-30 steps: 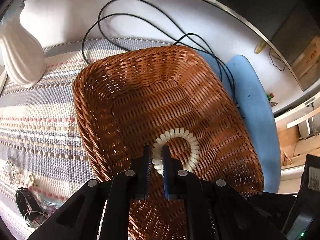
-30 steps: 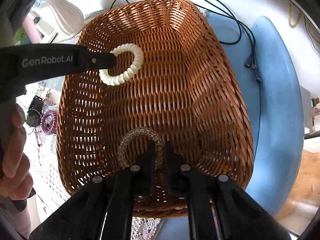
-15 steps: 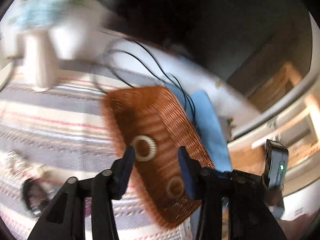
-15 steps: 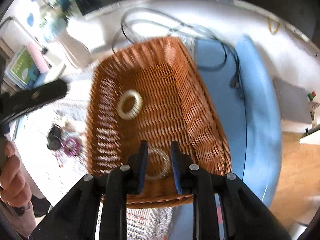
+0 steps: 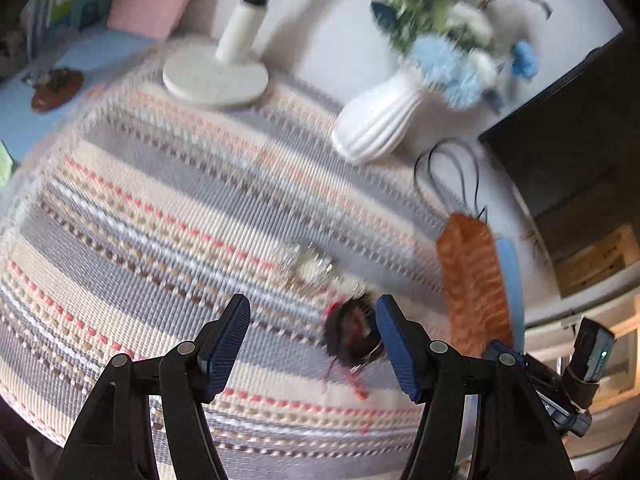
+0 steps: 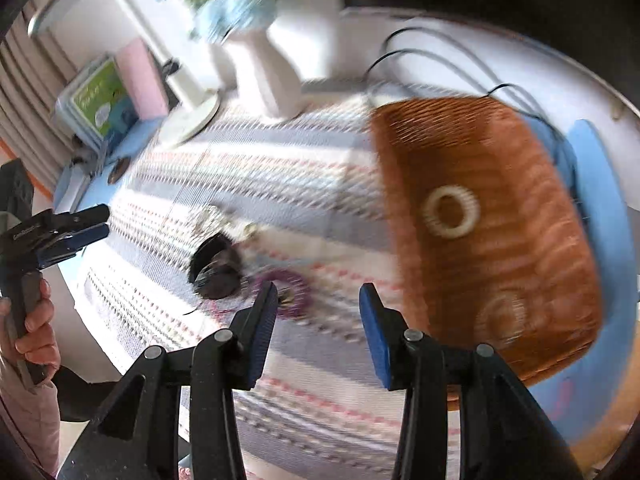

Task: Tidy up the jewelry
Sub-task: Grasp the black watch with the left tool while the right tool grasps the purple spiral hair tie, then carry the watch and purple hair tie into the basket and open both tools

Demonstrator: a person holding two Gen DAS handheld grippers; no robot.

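Over striped woven cloth [image 5: 168, 216]: both tools are being held spread, their jaws having just been opening.
Left tool [image 5: 313, 334]: nothing is being gripped.
Right tool [image 6: 318, 322]: nothing is being gripped.
Brown wicker basket [image 6: 500, 160]: white coiled ring [image 6: 451, 211] is being carried inside.

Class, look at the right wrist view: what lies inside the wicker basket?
Inside the wicker basket lie two coil rings: a cream coil ring and a clear coil ring nearer the camera. Motion blur hides any smaller pieces; the near wall covers part of the floor.

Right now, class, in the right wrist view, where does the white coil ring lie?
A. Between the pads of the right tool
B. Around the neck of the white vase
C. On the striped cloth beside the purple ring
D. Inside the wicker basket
D: the white coil ring rests on the woven floor of the wicker basket, away from the open right tool.
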